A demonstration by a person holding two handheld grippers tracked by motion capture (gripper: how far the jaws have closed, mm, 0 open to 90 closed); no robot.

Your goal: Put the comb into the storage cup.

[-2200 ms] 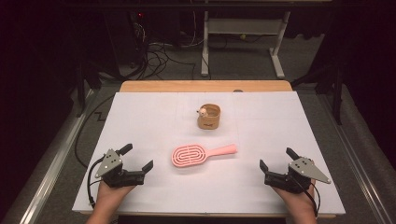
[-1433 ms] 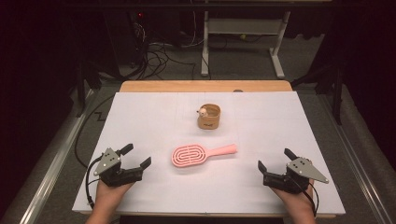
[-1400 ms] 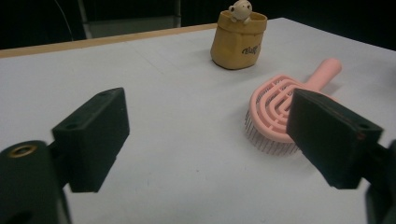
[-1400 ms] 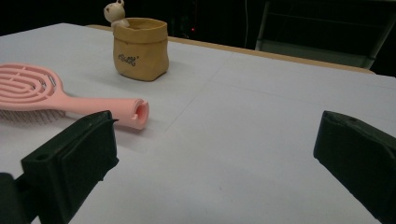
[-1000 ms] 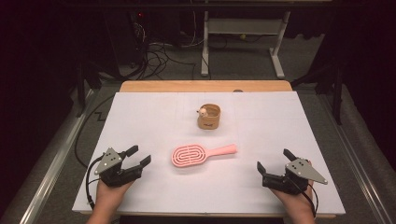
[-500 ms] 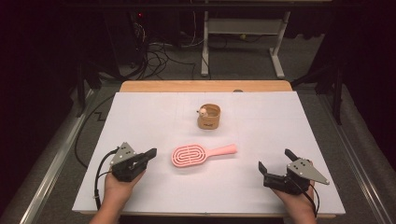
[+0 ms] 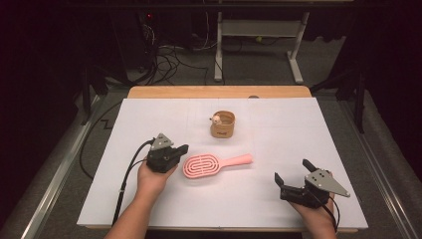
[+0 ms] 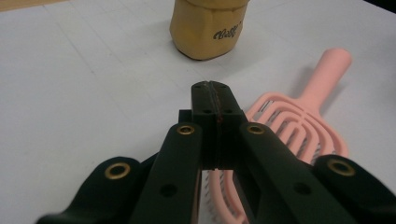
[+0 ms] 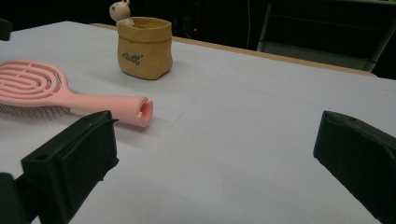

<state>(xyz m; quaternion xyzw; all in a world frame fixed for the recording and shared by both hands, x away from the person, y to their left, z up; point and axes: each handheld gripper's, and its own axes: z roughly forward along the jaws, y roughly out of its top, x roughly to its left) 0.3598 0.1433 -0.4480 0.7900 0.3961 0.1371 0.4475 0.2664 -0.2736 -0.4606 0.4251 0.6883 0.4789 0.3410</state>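
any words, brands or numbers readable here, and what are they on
Tan pouch: one dark script word on its front, cut off at the edge in the left gripper view and too small in the right gripper view; it cannot be read for sure.
Pink brush: no text to be seen.

Left gripper closes and slides in beside the hairbrush

The left gripper (image 7: 183, 148) has travelled from the near left part of the white table toward the pink hairbrush (image 7: 215, 164), its tip now just beside the brush's oval head. Its jaws, spread apart earlier, have come together with nothing between them; its cable trails along behind.
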